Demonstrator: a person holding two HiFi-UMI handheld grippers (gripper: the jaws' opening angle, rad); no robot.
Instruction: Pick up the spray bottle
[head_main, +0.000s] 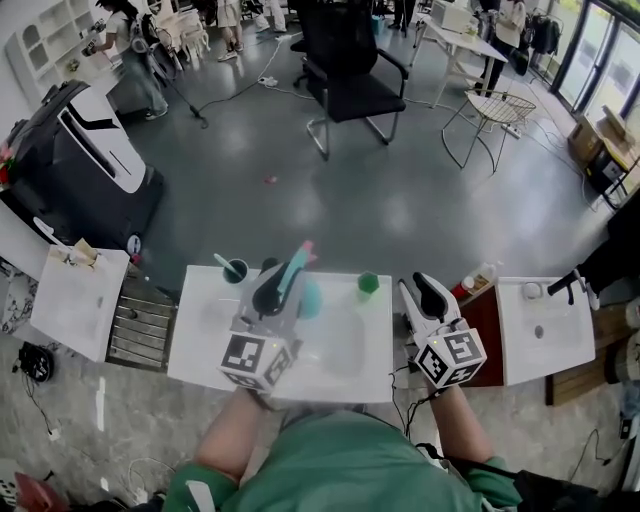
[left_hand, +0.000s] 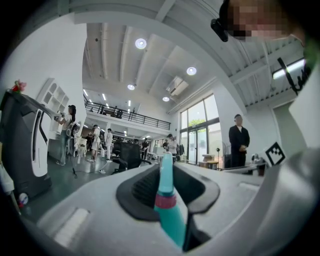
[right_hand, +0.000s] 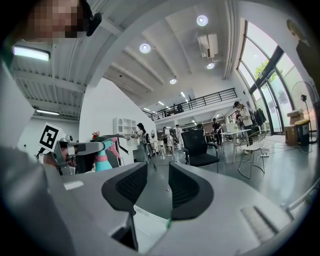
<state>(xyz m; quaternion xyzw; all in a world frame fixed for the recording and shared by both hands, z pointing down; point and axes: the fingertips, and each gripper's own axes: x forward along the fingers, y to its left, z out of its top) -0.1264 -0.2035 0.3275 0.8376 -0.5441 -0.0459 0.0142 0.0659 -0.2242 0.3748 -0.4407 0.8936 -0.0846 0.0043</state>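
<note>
left gripper clamped on the spray bottle near its pink collar, bottle over the white counter. right gripper jaws apart, nothing between. we judge it light, stiff plastic, slick; neck grip under the head looks safest.

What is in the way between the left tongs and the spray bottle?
Nothing that shows. The left tongs are shut right on the teal plastic spray bottle with the pink collar, so no gap is left for anything to block. The right tongs are open and empty, off to the side.
</note>
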